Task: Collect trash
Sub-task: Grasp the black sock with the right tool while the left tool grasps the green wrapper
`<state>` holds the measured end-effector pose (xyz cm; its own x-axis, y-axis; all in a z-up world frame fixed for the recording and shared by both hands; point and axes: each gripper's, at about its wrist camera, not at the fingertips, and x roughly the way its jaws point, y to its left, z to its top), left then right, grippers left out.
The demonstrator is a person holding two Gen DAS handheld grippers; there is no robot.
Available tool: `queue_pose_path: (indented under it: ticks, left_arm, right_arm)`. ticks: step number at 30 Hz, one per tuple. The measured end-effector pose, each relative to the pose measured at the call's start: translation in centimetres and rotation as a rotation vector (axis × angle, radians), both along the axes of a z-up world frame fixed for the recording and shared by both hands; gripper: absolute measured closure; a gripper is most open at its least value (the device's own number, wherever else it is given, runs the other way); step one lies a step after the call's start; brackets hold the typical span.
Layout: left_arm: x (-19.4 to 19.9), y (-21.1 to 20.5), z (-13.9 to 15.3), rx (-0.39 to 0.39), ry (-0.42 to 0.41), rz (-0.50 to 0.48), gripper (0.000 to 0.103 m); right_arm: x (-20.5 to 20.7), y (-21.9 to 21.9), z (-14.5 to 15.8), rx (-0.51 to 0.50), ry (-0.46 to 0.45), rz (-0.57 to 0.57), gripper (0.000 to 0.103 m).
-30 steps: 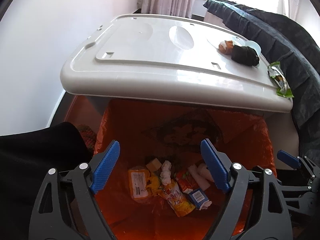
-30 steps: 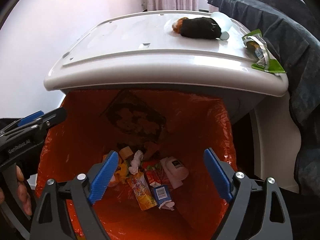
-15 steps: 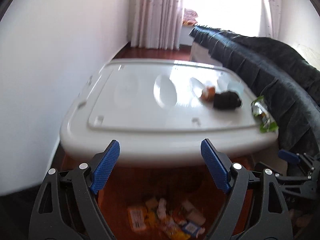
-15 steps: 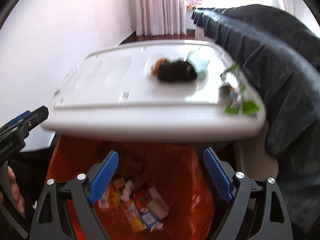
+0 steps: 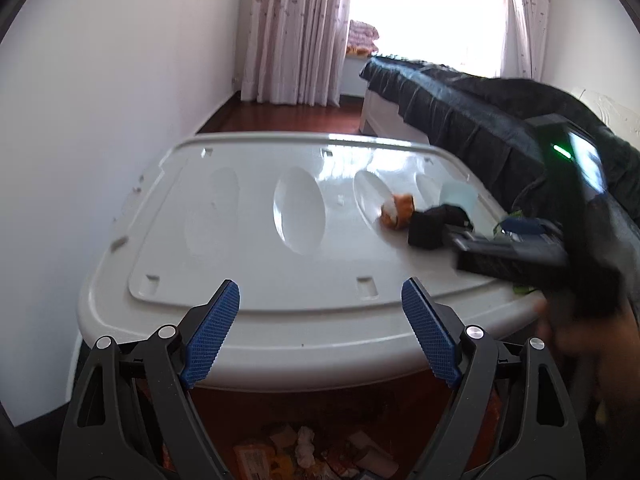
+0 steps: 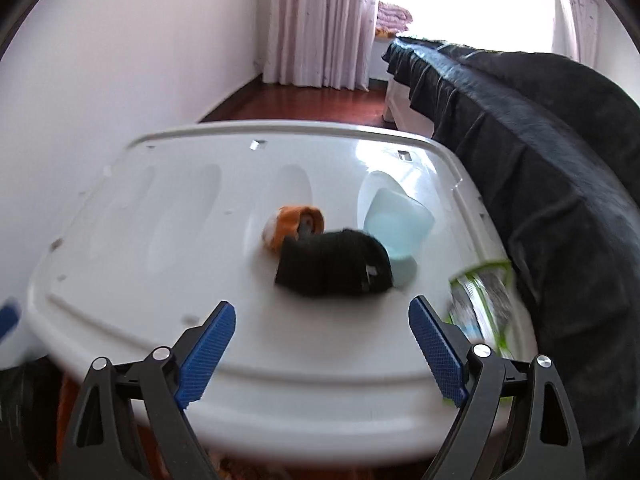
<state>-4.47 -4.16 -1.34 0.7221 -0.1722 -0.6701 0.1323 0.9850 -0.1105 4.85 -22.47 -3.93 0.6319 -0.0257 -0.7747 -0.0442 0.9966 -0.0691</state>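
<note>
Both spread and empty, left gripper (image 5: 320,332) and right gripper (image 6: 322,354) above the white desk (image 6: 180,280), black sock (image 6: 334,266) at twelve o'clock, green wrapper (image 6: 482,300) at two

We find no text, brand, number or sign that we can read in either view. The green-edged wrapper (image 6: 482,304) at the right edge of the white surface (image 6: 180,248) carries printing, but blur smears it past reading. The black item (image 6: 334,266) bears a small pale tag whose marks we cannot make out. In the left wrist view, the packets in the orange-lined bin (image 5: 304,450) show printed faces, all too small and dim to read. The right tool (image 5: 486,230), seen there from the side, shows a green light and a bright screen, with no legible characters.
</note>
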Motion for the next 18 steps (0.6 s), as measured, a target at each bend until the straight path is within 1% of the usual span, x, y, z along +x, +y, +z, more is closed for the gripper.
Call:
queue_pose_path:
  ticks: [4,12,14,15,18]
  left_arm:
    - [0.1,0.3,-0.4,-0.005,0.012,-0.002,0.022]
    - [0.2,1.6,0.0,-0.065,0.018,0.024,0.022]
    - [0.2,1.7,0.0,-0.068,0.021,0.027,0.022]
    - [0.2,1.7,0.0,-0.069,0.022,0.028,0.022]
    - [0.4,1.8,-0.1,-0.075,0.031,0.028,0.022]
  right_arm:
    - [3.9,0.7,-1.7,-0.061,0.043,-0.022,0.016]
    - [6.8,0.7,-3.5,-0.082,0.096,-0.050,0.016]
    - [7.0,0.7,-3.9,-0.107,0.093,-0.057,0.022]
    - [7.1,0.8,-4.0,-0.116,0.097,-0.059,0.027]
    - [7.0,1.0,-4.1,-0.143,0.103,-0.070,0.032]
